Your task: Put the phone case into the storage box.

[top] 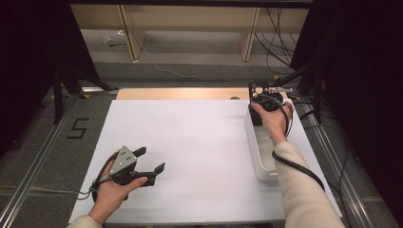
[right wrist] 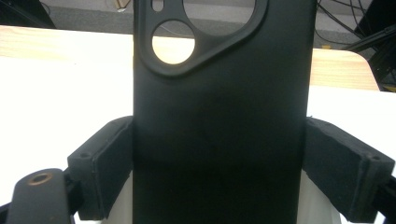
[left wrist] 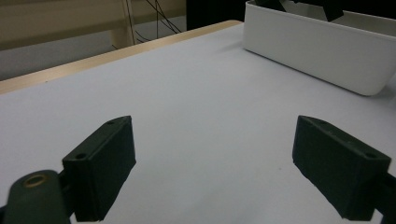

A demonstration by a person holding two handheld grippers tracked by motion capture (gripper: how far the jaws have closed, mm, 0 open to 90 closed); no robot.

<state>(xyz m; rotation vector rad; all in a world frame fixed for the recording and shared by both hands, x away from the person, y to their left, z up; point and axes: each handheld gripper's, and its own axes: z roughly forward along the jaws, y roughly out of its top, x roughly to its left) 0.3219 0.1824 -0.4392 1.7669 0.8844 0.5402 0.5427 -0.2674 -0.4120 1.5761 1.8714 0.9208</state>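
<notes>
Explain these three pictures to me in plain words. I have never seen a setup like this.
A person sits at a table and holds a hand-operated two-jaw gripper in each hand; there is no robot arm. The high view looks down from above. The left gripper hovers open over the white table sheet, holding nothing. The left gripper view looks along its jaws at the bare sheet, with a white bin farther off. The right gripper is at the far end of that bin. The right gripper view shows a black phone case with camera cutouts, upright between its jaws and gripped by both sides.
</notes>
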